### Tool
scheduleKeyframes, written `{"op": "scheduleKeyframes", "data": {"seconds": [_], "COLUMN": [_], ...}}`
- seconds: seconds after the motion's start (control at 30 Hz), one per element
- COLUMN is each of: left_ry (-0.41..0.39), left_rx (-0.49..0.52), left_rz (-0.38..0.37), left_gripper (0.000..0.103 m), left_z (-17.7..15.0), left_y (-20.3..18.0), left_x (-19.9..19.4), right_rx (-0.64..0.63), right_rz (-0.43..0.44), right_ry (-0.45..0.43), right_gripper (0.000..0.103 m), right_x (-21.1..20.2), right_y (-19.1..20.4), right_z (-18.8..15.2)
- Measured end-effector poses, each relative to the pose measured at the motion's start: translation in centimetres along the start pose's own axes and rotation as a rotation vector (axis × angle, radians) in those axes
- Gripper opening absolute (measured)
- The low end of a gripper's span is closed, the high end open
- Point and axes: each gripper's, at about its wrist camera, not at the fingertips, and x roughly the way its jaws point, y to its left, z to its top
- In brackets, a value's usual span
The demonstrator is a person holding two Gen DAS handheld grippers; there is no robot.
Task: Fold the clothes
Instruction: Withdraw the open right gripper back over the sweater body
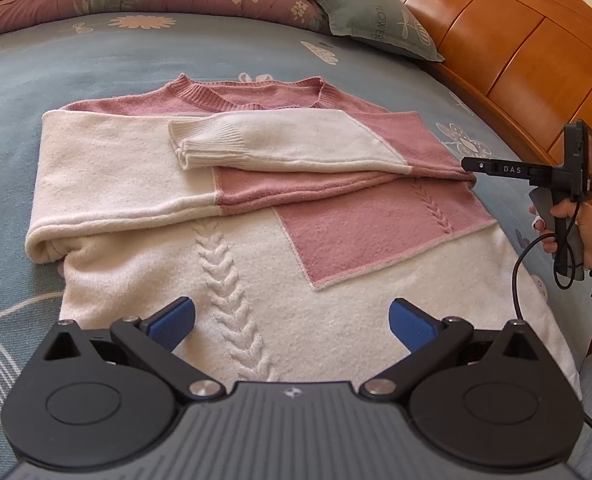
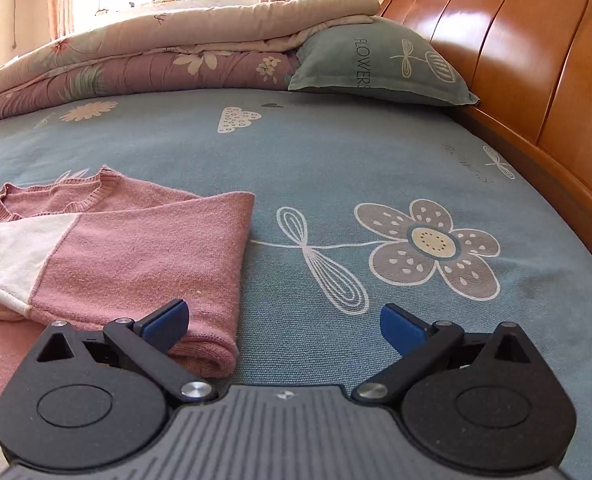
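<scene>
A pink and cream knit sweater (image 1: 255, 216) lies flat on the bed, both sleeves folded across its chest, the cream cuff (image 1: 207, 144) uppermost. My left gripper (image 1: 291, 320) hovers open over the cream hem, nothing between its blue pads. In the left wrist view the right gripper (image 1: 472, 166) is held in a hand at the sweater's right edge, its tip beside the folded pink shoulder. From the right wrist view the right gripper (image 2: 283, 322) is open, and the folded pink edge of the sweater (image 2: 155, 264) lies under its left finger.
A blue floral bedsheet (image 2: 376, 168) covers the bed. At the far side are a folded quilt (image 2: 155, 52) and a grey-green pillow (image 2: 376, 64). A wooden headboard (image 2: 516, 60) runs along the right. A black cable (image 1: 520, 272) hangs from the right gripper.
</scene>
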Motion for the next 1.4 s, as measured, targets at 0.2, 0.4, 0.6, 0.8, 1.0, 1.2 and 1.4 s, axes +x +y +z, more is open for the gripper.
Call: {"op": "scheduleKeyframes", "data": {"seconds": [0.2, 0.4, 0.6, 0.8, 1.0, 1.2, 1.4], "left_ry": [0.003, 0.004, 0.005, 0.000, 0.002, 0.005, 0.008], "left_rx": [0.011, 0.014, 0.014, 0.009, 0.017, 0.019, 0.024], "left_rz": [0.015, 0.032, 0.038, 0.040, 0.045, 0.038, 0.044], "left_gripper": [0.102, 0.102, 0.102, 0.102, 0.102, 0.102, 0.102], "left_z": [0.0, -0.1, -0.2, -0.6, -0.6, -0.6, -0.3], "left_y": [-0.1, 0.3, 0.6, 0.9, 1.1, 1.2, 1.3], "left_x": [0.1, 0.1, 0.0, -0.5, -0.3, -0.4, -0.1], "right_rx": [0.018, -0.039, -0.068, -0.045, 0.004, 0.012, 0.000], "right_rz": [0.010, 0.247, 0.260, 0.260, 0.242, 0.237, 0.185], "right_ry": [-0.066, -0.109, -0.038, -0.097, -0.008, -0.090, 0.037], "right_gripper": [0.103, 0.103, 0.103, 0.103, 0.103, 0.103, 0.103], "right_x": [-1.5, -1.1, 2.4, 1.3, 6.6, 6.7, 8.7], "right_y": [0.8, 5.1, 6.9, 6.3, 6.2, 5.9, 6.5], "right_z": [1.1, 3.4, 1.6, 3.9, 5.2, 6.5, 7.7]}}
